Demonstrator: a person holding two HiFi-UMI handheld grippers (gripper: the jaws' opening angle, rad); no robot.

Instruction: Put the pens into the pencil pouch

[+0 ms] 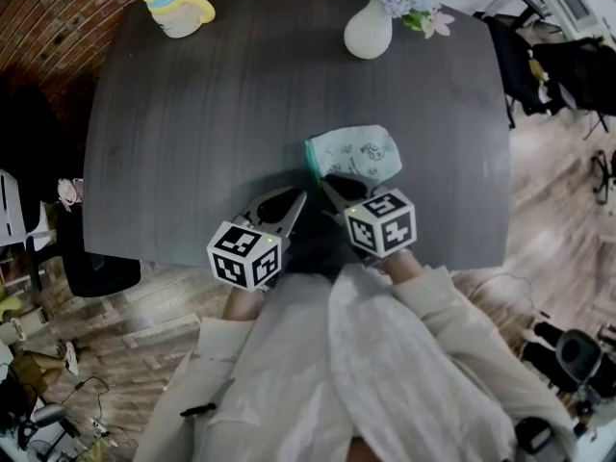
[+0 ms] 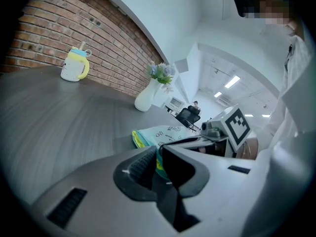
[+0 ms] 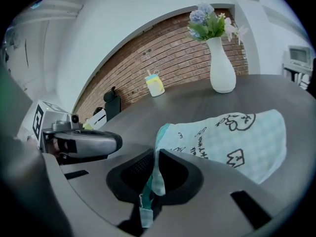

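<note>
Dark grey counter (image 1: pixel 192 114) holds the pencil pouch (image 1: pixel 361 152), which lies flat just in front of both tongs. The right tongs (image 3: pixel 156 158) are shut tight on the pouch's near edge, with a bit of blue-green cloth squeezed between them. The left tongs (image 2: pixel 158 154) sit just beside them. They look shut on the same edge too, with a strip of green and yellow cloth in the thin gap. I think the step now is opening the pouch. Next, the two tongs need to pull the edge apart so the mouth opens. No pens show near the tongs. Far beyond them stand a yellow cup (image 1: pixel 178 8) and a white vase (image 1: pixel 369 29) of flowers.
</note>
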